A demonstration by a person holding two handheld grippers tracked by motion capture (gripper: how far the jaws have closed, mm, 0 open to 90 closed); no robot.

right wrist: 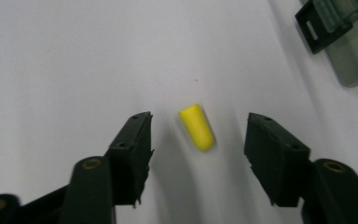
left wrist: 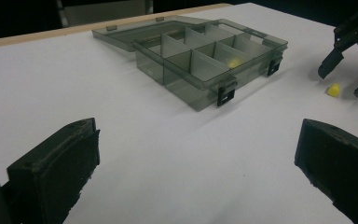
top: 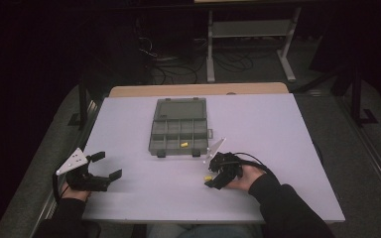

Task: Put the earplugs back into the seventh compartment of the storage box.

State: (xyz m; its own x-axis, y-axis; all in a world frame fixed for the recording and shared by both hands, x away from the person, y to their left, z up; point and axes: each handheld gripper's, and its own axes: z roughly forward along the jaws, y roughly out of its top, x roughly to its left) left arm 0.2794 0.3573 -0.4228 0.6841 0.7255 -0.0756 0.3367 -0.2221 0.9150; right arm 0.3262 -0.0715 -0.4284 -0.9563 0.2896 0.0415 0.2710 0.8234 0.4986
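The yellow earplug (right wrist: pixel 196 126) lies on the white table (top: pixel 278 148), just in front of the open grey organiser box (top: pixel 178 130); the right gripper (right wrist: pixel 198 140) straddles it, jaws apart, not touching; a second yellow piece (top: pixel 183 145) sits inside the box; the left gripper (top: pixel 106 166) rests well left of the box, jaws wide apart.

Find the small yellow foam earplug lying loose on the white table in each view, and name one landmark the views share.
High view: small yellow foam earplug, lower centre-right, at the right gripper.
Left gripper view: far right, below that gripper's fingers.
Right gripper view: centre, between the open fingers, untouched.
Shared landmark: grey translucent plastic compartment box and its black latches.
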